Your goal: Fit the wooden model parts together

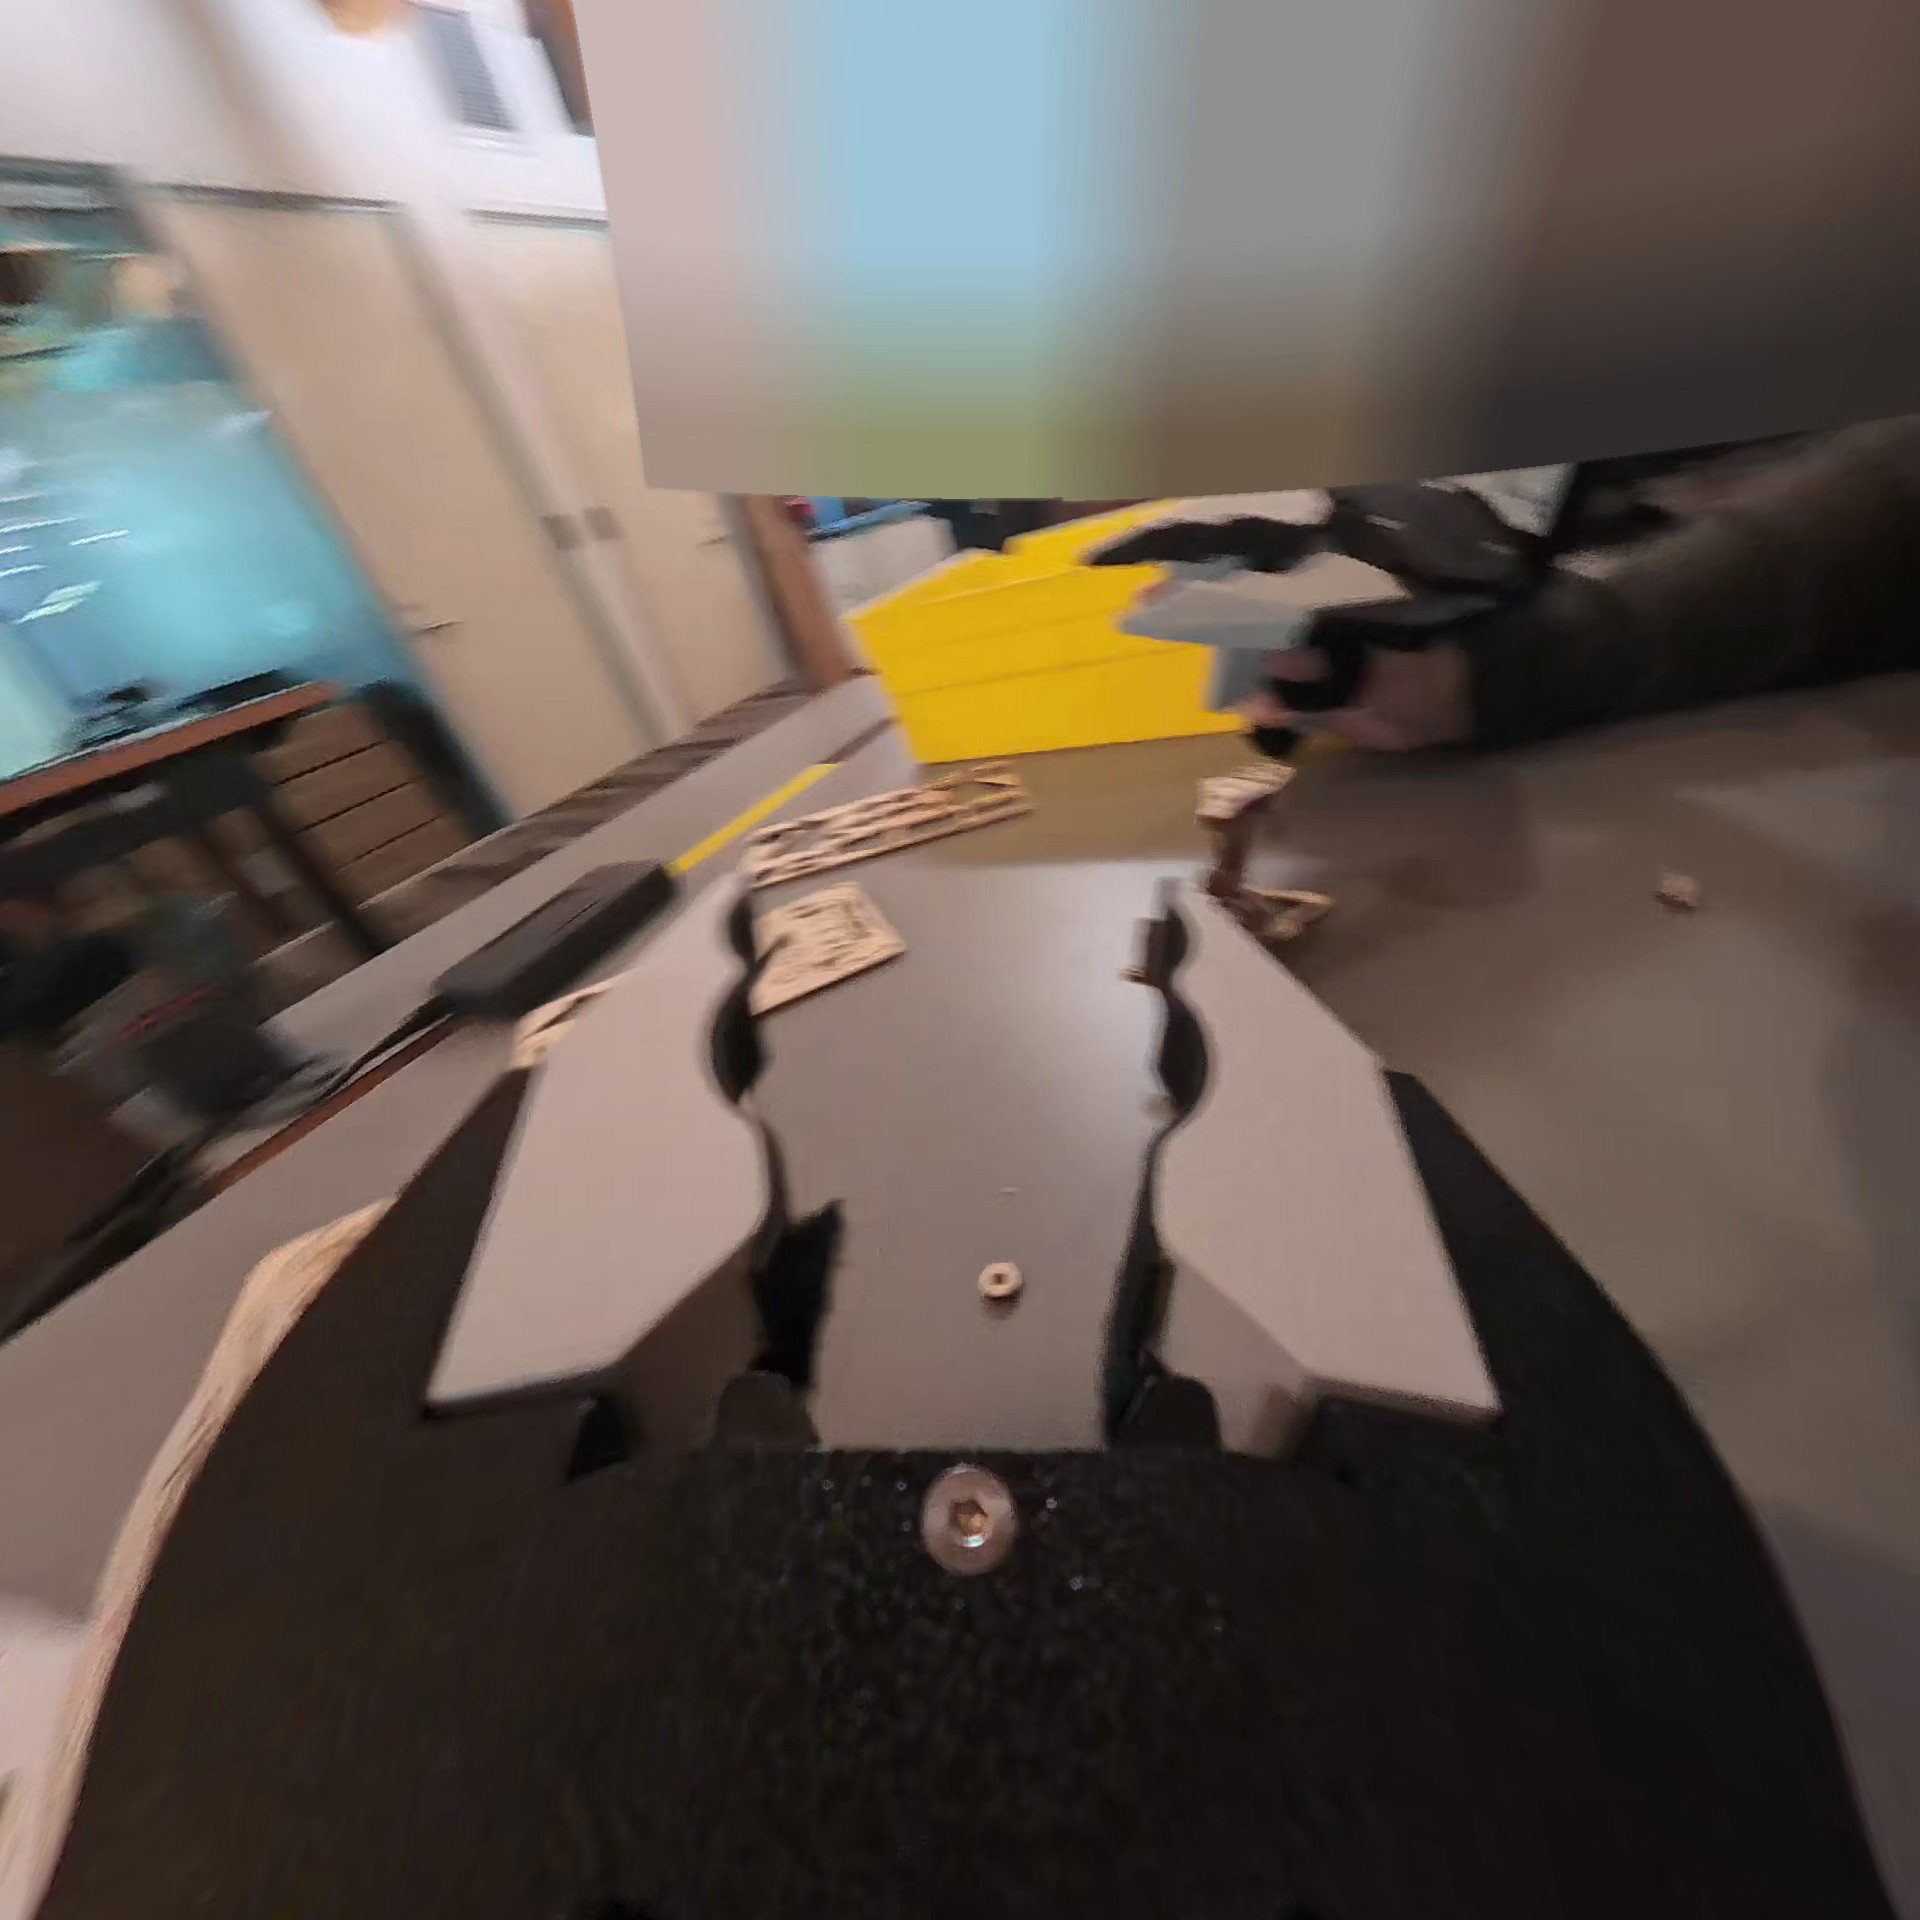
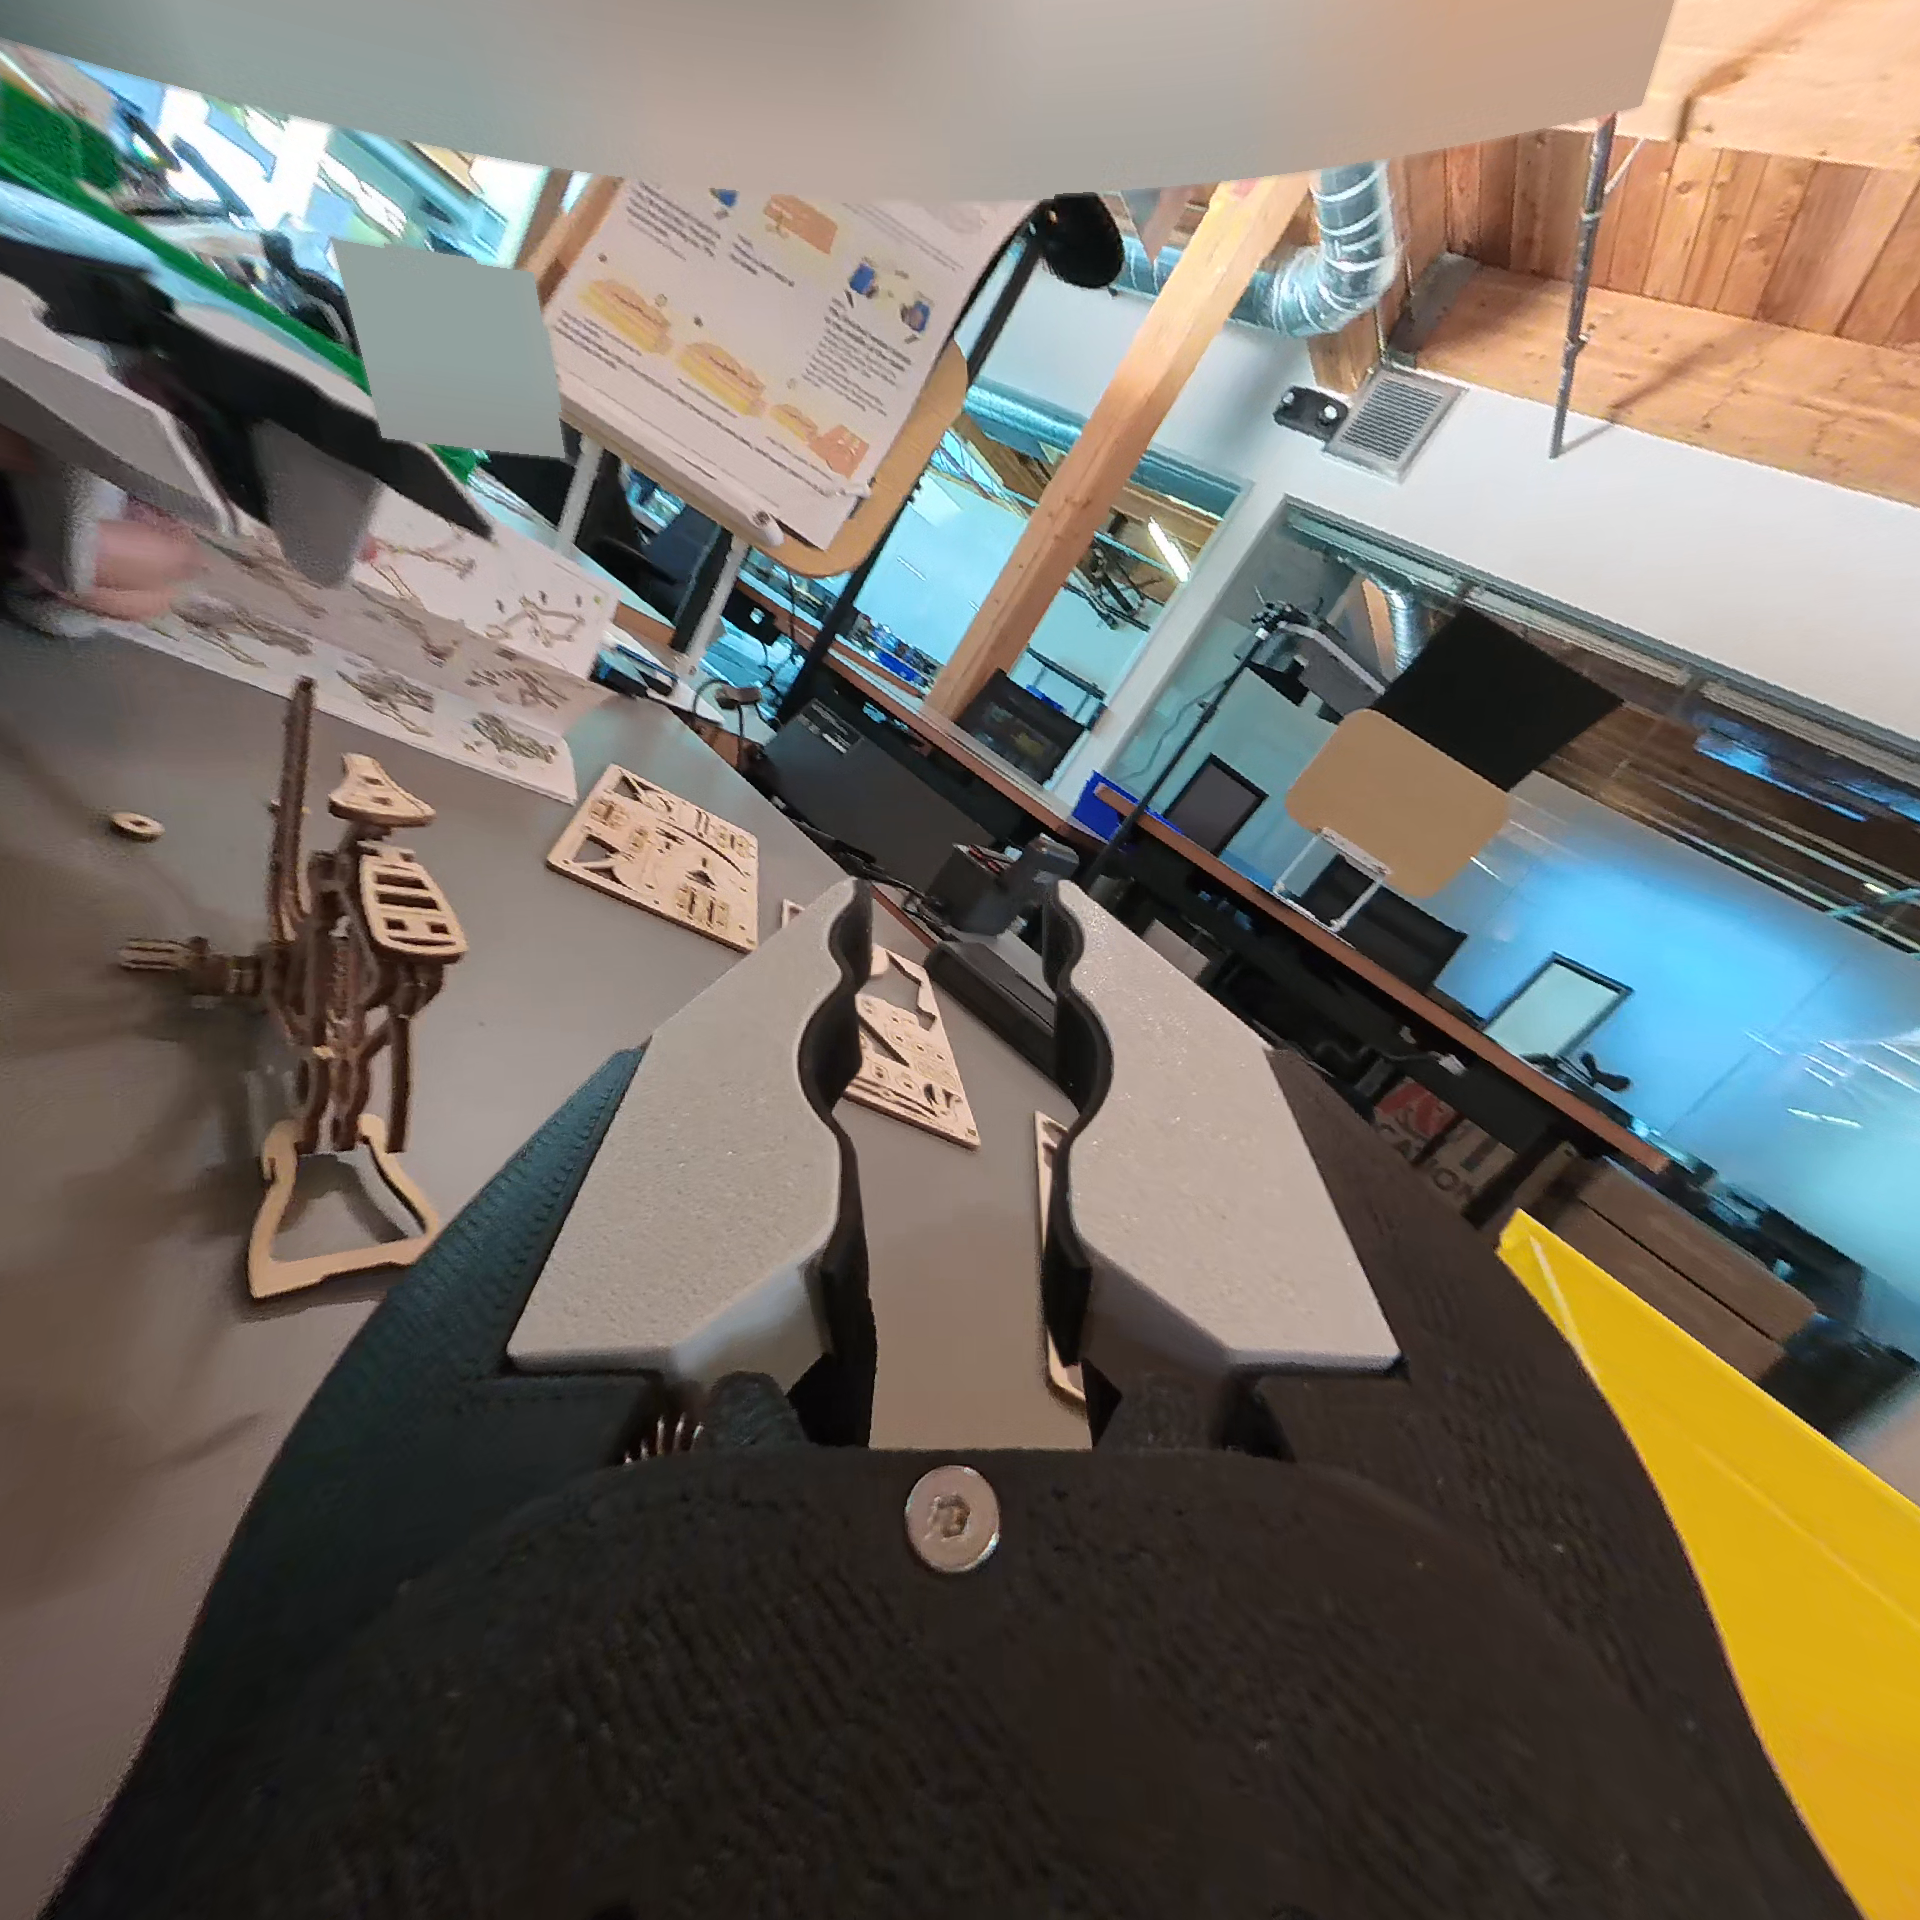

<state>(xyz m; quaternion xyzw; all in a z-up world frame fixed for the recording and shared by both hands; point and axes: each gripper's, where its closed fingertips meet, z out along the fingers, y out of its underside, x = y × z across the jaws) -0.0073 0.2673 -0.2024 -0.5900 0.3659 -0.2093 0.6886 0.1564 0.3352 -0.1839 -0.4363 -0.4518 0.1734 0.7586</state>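
On the left of the grey surface (image 2: 582, 997) stands the half-built wooden model (image 2: 322, 997), a layered plywood figure on an open flat foot with a thin toothed mast rising from it. It stands unsupported, with neither tool touching it. A small round wooden washer (image 2: 137, 826) lies loose just left of it; the same or a like ring (image 1: 998, 1280) also shows between the left tool's fingers, so I cannot tell whether they are one piece.

Next, near the middle, lie the flat pale laser-cut plywood sheets (image 2: 657, 857) with parts still in their frames, and behind them the unfolded white instruction leaflet (image 2: 416, 644).

The left gripper (image 1: 956, 935) hovers low over the surface with its grey fingers spread wide and nothing between them; its view is smeared, which suggests fast motion. The right gripper (image 2: 961, 925) points past the surface edge, its fingers parted to a moderate gap and empty too. A yellow plastic bin (image 2: 1766, 1558) sits at far right.

Risks, as I judge them: the model looks top-heavy on a narrow foot, so a brush from either tool could topple it. The washer is small and thin, and wide fingers closing fast may flick it away or miss it. Sheets near the edge could be pushed off.
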